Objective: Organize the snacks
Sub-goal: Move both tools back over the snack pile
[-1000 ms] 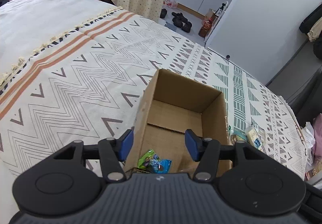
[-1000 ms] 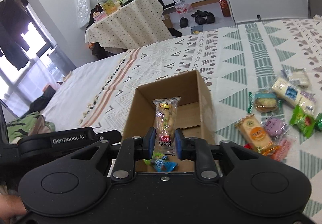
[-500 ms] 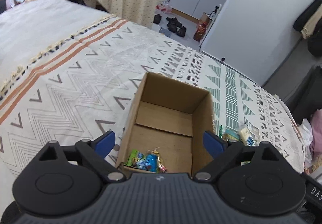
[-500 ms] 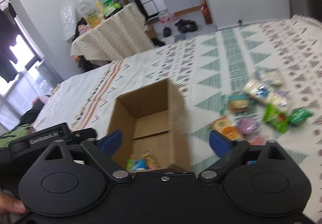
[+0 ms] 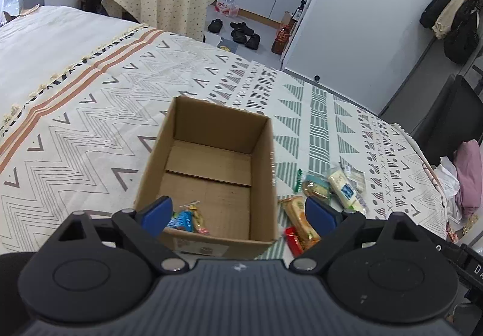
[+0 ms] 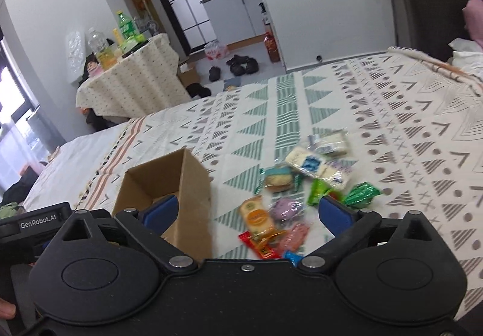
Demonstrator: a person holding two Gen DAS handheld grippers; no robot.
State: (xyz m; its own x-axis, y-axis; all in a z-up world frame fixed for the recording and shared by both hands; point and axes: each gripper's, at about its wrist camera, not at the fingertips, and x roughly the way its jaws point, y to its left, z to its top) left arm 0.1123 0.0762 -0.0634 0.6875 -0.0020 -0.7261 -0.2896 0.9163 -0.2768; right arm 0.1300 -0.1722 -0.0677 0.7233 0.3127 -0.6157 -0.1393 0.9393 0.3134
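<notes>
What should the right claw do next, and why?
Probably reach down to the snack pile and close on one packet, maybe the orange packet nearest it. The right claw has just been opening and now stands wide with nothing in it. The cardboard box holds only a few snacks in its near corner, so plenty still lies on the blanket.

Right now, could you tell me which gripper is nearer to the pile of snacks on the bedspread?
Right. The right gripper hangs over the snack pile; the left gripper faces the cardboard box, snacks off to its right.
</notes>
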